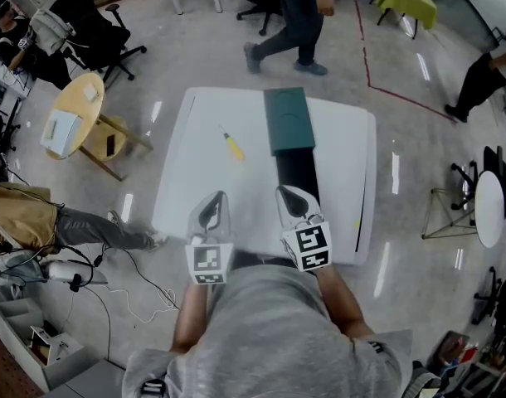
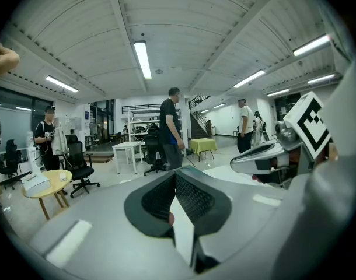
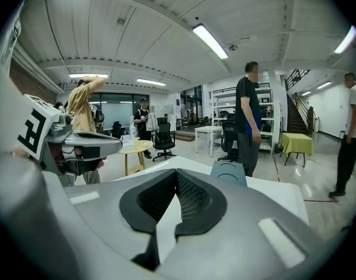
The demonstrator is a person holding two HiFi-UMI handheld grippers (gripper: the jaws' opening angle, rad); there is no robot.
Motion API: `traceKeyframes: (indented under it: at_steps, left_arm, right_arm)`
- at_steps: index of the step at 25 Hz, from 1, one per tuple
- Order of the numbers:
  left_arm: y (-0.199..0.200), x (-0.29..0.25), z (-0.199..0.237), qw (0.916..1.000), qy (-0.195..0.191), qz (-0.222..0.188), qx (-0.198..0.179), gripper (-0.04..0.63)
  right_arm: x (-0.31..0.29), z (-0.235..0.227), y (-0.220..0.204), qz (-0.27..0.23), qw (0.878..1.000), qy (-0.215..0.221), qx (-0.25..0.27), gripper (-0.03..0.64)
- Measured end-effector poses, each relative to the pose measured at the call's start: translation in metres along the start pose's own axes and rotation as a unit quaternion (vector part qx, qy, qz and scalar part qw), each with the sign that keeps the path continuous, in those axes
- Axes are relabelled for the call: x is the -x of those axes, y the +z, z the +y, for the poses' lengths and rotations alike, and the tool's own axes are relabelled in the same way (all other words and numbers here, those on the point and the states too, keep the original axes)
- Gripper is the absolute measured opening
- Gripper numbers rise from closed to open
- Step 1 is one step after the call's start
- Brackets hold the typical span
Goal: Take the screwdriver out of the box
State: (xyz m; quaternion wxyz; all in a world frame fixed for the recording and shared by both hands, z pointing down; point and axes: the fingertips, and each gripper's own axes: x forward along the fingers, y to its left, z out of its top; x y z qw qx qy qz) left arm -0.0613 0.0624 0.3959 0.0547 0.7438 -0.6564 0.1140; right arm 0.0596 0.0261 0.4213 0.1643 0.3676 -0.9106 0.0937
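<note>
The right gripper (image 1: 288,194) has a matt grey plastic shell and black, finely ribbed pads (image 3: 192,197). Ahead of it, the teal box (image 1: 288,118) looks matt plastic; the white table (image 1: 336,139) smooth; the floor (image 1: 402,181) glossy.

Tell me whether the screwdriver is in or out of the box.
Out. The screwdriver lies on the white table, left of the box and apart from it.

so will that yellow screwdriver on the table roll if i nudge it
Likely, yes: the screwdriver lies flat on the smooth white table with nothing beside it, and its yellow handle seems rounded. It looks slim, so probably light and stiff; gripping the handle seems safer than the thin shaft.
</note>
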Motion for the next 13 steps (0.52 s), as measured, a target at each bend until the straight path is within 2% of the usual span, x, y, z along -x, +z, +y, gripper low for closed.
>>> traceKeyframes:
  at_steps: [13]
  left_arm:
    - [-0.0023, 0.0024, 0.0025, 1.0000, 0.001, 0.001, 0.001, 0.012]
  right_arm:
    - [0.0002, 0.0042, 0.0015, -0.002, 1.000, 0.001, 0.001, 0.003]
